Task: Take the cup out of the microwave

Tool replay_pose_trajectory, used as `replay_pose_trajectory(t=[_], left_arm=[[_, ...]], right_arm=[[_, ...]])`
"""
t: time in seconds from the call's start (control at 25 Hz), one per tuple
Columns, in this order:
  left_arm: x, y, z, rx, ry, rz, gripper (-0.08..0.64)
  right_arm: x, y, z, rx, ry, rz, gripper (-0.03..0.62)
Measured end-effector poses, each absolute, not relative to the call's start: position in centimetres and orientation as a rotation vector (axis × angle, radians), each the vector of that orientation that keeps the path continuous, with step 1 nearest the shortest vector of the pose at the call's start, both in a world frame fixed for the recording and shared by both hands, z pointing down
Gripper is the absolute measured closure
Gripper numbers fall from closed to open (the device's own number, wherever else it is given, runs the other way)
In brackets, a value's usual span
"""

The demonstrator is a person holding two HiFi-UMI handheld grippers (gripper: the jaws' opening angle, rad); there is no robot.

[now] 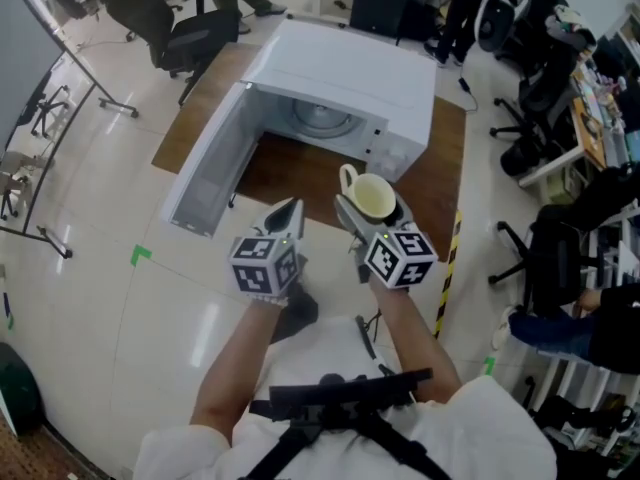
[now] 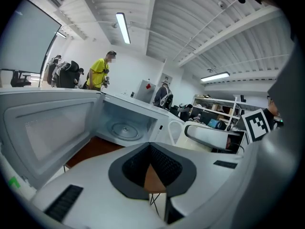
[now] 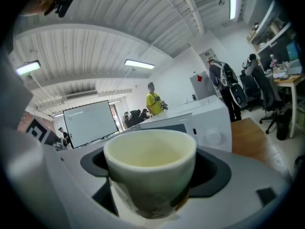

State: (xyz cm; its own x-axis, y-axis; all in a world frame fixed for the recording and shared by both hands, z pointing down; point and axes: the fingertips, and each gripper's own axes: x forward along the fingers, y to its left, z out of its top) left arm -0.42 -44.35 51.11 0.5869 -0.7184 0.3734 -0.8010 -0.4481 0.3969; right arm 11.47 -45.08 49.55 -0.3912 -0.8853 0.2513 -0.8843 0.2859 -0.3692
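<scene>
Now R tool (image 1: 372,214) pinches cup (image 1: 370,194), L tool (image 1: 289,210) closed; head view shows handle (image 1: 347,177), right gripper view doesn't.

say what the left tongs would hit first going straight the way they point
Probably the open microwave, near its cavity mouth; depth is unclear, so the brown table before it is possible.

The cup (image 1: 372,196) shows only its rim and handle in the head view; its lower wall and base are hidden between the jaws of the right gripper (image 1: 372,213). The microwave (image 1: 345,78) hides its own far cavity wall and much of the tabletop (image 1: 300,173). Its panel markings are too small to read.
</scene>
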Motion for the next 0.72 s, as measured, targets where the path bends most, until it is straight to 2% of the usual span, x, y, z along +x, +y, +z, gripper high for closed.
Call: replay_pose_trajectory(t=[0.72], left_arm=[[3.9, -33.5, 48.8, 2.357, -1.137, 0.217, 0.571]], right_arm=[[15.9, -32.9, 47.5, -1.698, 2.327, -0.796, 0.109]])
